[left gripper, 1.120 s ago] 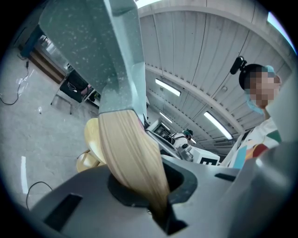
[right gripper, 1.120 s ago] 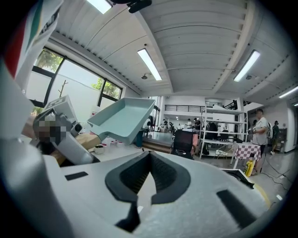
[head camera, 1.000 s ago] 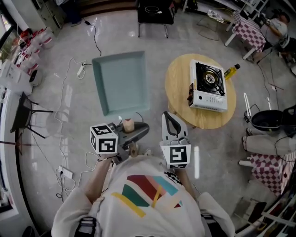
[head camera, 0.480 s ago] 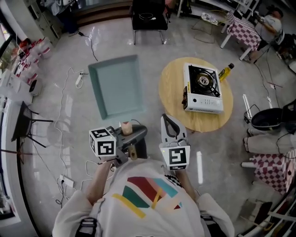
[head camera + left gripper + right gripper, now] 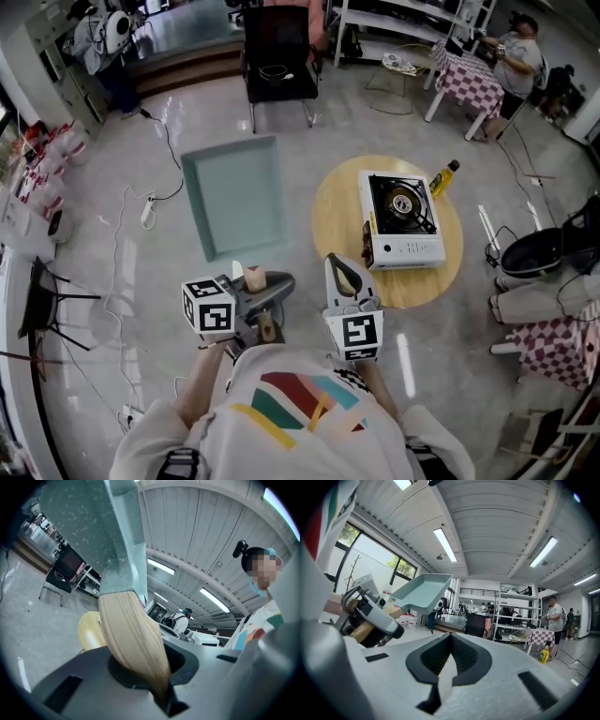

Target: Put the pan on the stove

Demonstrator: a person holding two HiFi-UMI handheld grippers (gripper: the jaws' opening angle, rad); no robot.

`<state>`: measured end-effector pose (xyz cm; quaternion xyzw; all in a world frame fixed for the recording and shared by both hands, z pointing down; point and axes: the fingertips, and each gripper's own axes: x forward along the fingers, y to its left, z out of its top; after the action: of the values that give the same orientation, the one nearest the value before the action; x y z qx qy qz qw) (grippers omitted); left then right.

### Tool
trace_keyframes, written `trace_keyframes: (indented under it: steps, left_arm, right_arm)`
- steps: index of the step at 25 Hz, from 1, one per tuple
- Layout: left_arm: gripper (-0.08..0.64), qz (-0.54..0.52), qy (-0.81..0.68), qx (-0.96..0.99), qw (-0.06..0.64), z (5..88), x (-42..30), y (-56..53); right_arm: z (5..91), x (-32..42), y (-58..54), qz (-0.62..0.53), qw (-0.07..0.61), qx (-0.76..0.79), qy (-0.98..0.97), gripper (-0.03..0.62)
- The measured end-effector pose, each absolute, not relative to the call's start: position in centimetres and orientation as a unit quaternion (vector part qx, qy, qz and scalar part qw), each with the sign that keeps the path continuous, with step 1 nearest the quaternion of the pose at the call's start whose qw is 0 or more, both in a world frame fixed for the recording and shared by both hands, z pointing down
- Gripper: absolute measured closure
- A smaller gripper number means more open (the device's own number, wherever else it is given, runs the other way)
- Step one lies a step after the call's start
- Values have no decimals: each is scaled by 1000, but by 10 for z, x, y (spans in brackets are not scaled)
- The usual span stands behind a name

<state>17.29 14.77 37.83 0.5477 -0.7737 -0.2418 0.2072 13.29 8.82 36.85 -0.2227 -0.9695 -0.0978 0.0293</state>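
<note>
A square teal pan [image 5: 234,192] with a wooden handle [image 5: 255,277] hangs in the air over the floor, left of a round wooden table [image 5: 337,206]. My left gripper [image 5: 267,291] is shut on that handle. In the left gripper view the handle [image 5: 133,639] runs down between the jaws and the pan [image 5: 93,531] fills the upper left. A white portable gas stove [image 5: 401,217] sits on the table with nothing on its burner. My right gripper [image 5: 342,272] is shut and holds nothing, near the table's front edge. The right gripper view shows the pan [image 5: 423,591] at its left.
A yellow bottle [image 5: 442,176] lies on the table behind the stove. A black chair [image 5: 279,56] stands beyond the pan. Cables [image 5: 150,202] trail over the floor at left. A checkered table [image 5: 464,80] and a person [image 5: 514,47] are far right; a black bag [image 5: 534,253] sits right.
In the head view the table and stove have slid down and left, and more of the far room shows. Both grippers and the held pan keep their places.
</note>
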Motion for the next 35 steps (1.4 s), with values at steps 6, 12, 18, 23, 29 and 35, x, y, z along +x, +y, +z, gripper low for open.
trace_keyframes:
  steps: [6, 12, 18, 23, 29, 35]
  left_arm:
    - [538, -237, -767, 561, 201, 375, 114, 167]
    - [538, -239, -763, 565, 202, 374, 56, 195]
    - [538, -245, -753, 573, 210, 374, 7, 217]
    - [538, -230, -748, 582, 220, 380, -24, 228]
    - [538, -204, -742, 596, 228, 382, -57, 222]
    - [538, -175, -734, 619, 217, 374, -72, 224]
  right_arm:
    - [371, 84, 124, -115, 36, -239, -963, 594]
    - [371, 32, 157, -119, 43, -244, -961, 594]
    - [365, -10, 177, -122, 54, -233, -963, 594]
    - [364, -42, 190, -121, 59, -220, -966, 594]
    - [365, -73, 194, -114, 68, -217, -967, 594]
    - [367, -107, 214, -108, 68, -230, -965, 594]
